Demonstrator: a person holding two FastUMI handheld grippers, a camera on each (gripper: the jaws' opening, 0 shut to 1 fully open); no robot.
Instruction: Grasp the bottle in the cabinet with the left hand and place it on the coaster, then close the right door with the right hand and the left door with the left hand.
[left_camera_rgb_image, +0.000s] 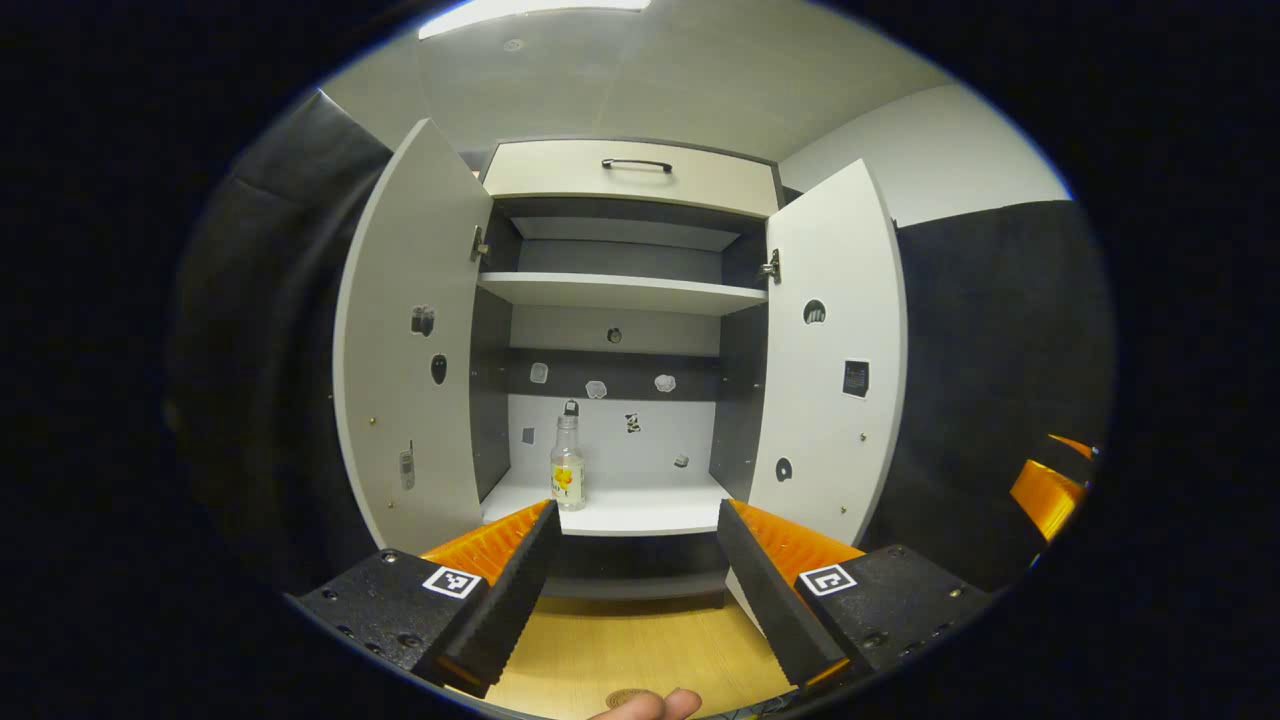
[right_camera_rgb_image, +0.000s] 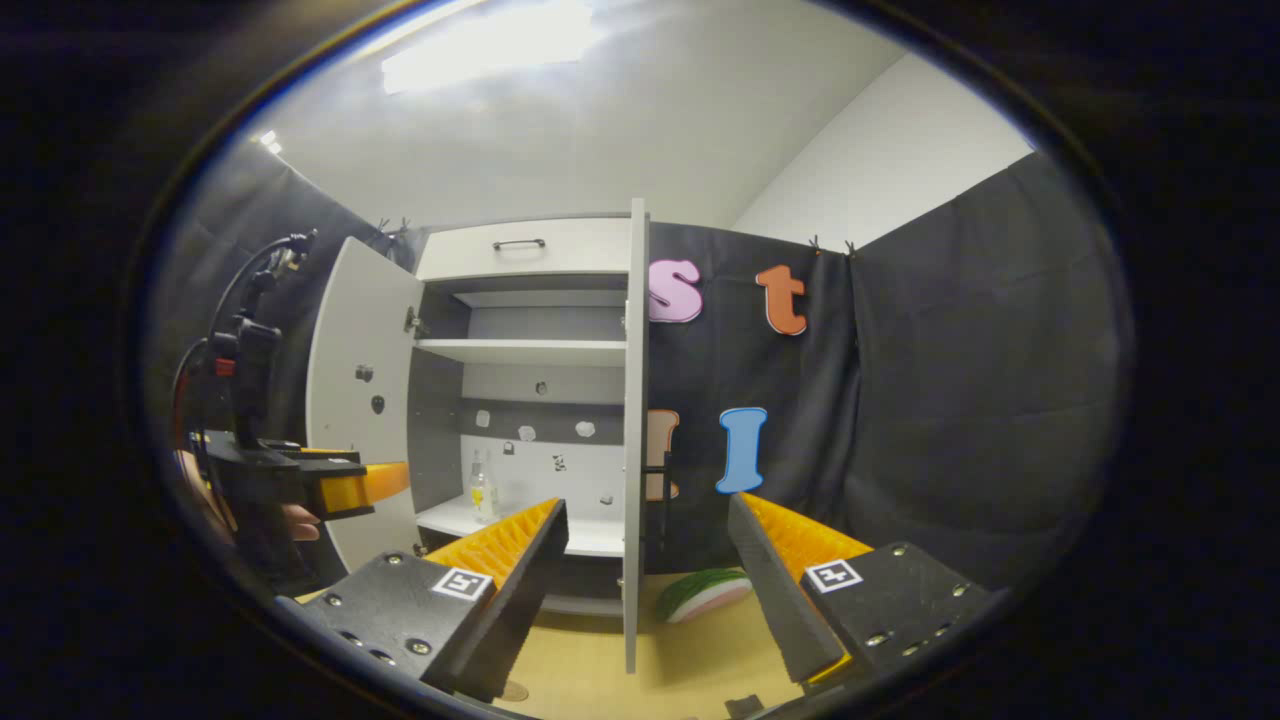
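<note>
A clear bottle (left_camera_rgb_image: 567, 465) with a yellow label and dark cap stands upright on the cabinet's lower shelf (left_camera_rgb_image: 640, 510), left of centre. My left gripper (left_camera_rgb_image: 635, 590) is open in front of the cabinet, short of the shelf, with nothing between its fingers. Both doors are swung open: the left door (left_camera_rgb_image: 410, 350) and the right door (left_camera_rgb_image: 830, 350). A round brown coaster (left_camera_rgb_image: 630, 697) peeks in on the wooden table below, beside a person's fingertip (left_camera_rgb_image: 665, 705). My right gripper (right_camera_rgb_image: 645, 590) is open and empty, facing the right door's edge (right_camera_rgb_image: 633, 450). The bottle (right_camera_rgb_image: 483, 487) and the left gripper (right_camera_rgb_image: 370, 485) also show there.
A drawer with a dark handle (left_camera_rgb_image: 637, 165) tops the cabinet, and an upper shelf (left_camera_rgb_image: 620, 292) is bare. A watermelon-slice toy (right_camera_rgb_image: 705, 592) lies on the wooden table (right_camera_rgb_image: 690, 660) right of the open right door. Black cloth walls close in both sides.
</note>
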